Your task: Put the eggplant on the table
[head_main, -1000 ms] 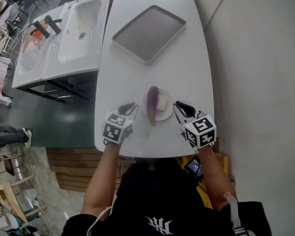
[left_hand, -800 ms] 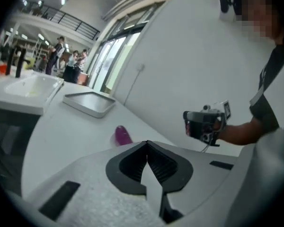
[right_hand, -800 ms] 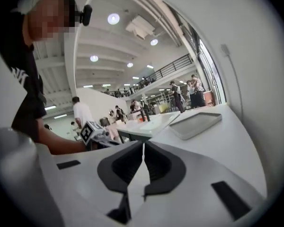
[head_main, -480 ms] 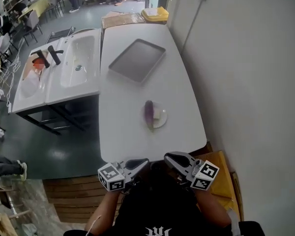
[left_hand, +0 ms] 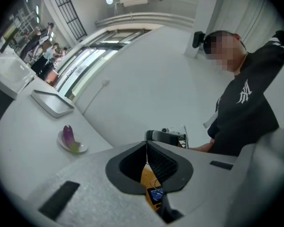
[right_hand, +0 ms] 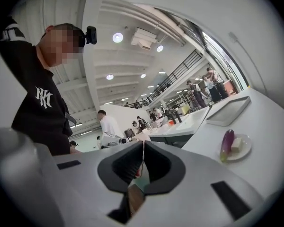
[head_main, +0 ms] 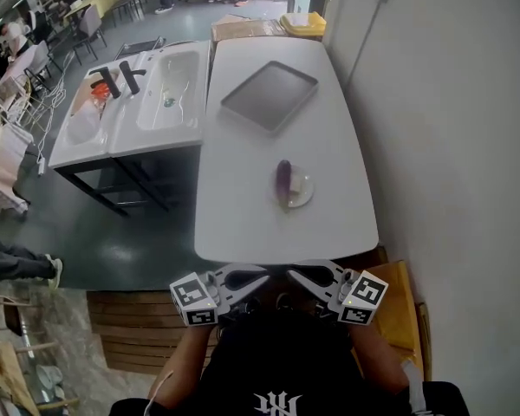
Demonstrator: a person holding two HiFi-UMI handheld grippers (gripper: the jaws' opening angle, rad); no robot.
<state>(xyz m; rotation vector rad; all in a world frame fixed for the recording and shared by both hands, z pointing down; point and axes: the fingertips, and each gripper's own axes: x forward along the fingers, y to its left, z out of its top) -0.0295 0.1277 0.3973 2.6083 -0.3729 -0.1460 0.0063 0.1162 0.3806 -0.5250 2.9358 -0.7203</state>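
A purple eggplant (head_main: 282, 181) lies on a small white plate (head_main: 302, 193) with a pale cube of food, on the white table (head_main: 243, 206). Both grippers are off the table, held level in front of the person's torso, tips facing each other. The left gripper (head_main: 258, 276) is shut and empty. The right gripper (head_main: 296, 275) has its jaws closing, pads all but together with nothing between them. In the left gripper view the eggplant (left_hand: 68, 134) lies far off to the left. The right gripper view has the eggplant (right_hand: 226, 144) far off to the right.
A grey tray (head_main: 269, 95) sits at the table's far end. A white double sink (head_main: 139, 102) stands to the table's left. A wall runs along the table's right side. A wooden floor panel (head_main: 130, 328) and a yellow seat (head_main: 400, 306) lie near the person. People stand in the background.
Both grippers have pulled back from either side of the plate, past the table's near edge, to the person's torso. The head view has drawn back. The eggplant has stayed on the plate.
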